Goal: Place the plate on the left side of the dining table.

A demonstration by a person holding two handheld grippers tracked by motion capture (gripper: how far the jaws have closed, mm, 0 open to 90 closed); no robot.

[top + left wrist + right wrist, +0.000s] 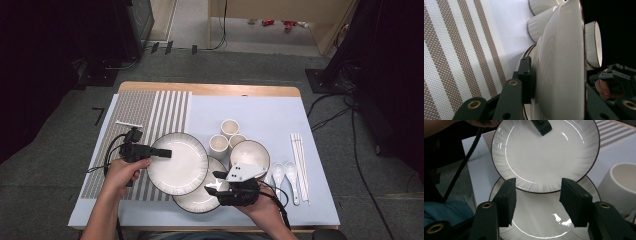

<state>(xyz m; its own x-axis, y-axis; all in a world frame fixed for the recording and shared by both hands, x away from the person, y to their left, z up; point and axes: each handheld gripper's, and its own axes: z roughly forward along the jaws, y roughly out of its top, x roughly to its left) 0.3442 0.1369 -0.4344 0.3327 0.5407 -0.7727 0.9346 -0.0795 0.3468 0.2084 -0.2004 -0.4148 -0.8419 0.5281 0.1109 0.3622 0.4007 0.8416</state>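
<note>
Right gripper (536, 202): nearest the lens in the right gripper view; jaws apart with nothing between the pads, poised over the near edge of the lower plate (536, 220).
Left gripper (161, 152): jaws clamped on the left rim of the upper plate (177, 162), one pad on its face and one beneath, as the left gripper view shows.
Position: the upper plate overlaps the lower plate and the edge of the striped placemat (150, 107); cups (218, 146) and a bowl (249, 152) stand just beside it.
Handling: glazed ceramic, judged stiff, fairly heavy, slick and breakable; a one-sided rim grip will tend to let it droop.
Hold point: the rim, ideally opposite the left gripper's bite.
Orientation: face up; round, so no long axis; appears tilted, with its left rim raised.
</note>
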